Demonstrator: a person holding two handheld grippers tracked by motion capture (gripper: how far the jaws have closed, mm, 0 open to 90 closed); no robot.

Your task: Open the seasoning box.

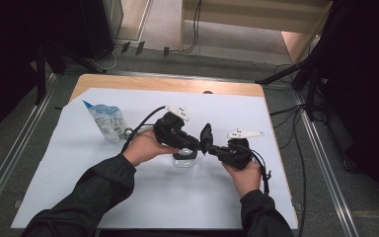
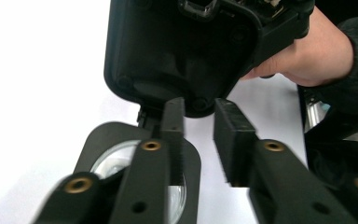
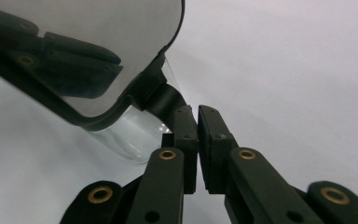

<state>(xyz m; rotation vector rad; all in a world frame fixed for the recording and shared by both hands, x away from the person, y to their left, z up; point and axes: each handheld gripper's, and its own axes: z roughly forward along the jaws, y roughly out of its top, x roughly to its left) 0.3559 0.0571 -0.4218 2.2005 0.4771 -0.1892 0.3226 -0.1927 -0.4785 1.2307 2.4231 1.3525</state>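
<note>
Okay so what's going on: a small mirror (image 1: 206, 138) in a black frame is being held up in the middle of the frame, right over a clear glass (image 1: 184, 159) that stands on the white-covered worktop (image 1: 153, 197). The right gripper (image 1: 213, 148) comes in from the right. In the right gripper view its jaws are pressed almost together at the little black stem under the mirror (image 3: 88, 56), so I'd say they're clamped on that stem. The actual pinch point is tucked behind the jaw tips, so I can't swear to it. It makes sense though, since grabbing the stem keeps the reflecting face clear, and you can see the other gripper mirrored in it. The glass (image 3: 130, 135) sits just below and behind the frame there. The left gripper (image 1: 197, 145) comes in from the left and meets it over the glass. In the left gripper view its jaws stand apart with a plain gap and nothing pressed between them. The mirror (image 2: 102, 135) is off to the lower left, behind one jaw, so this one looks like it's either steadying or has let go, not carrying. A blue-and-white pouch (image 1: 107, 121) stands at the upper left of the sheet, well apart from the action, presumably parked out of the way. Count: one mirror, one glass, one pouch, two grippers, and two hands holding them, the left hand (image 1: 145, 148) and the right hand (image 1: 249, 175).
</note>
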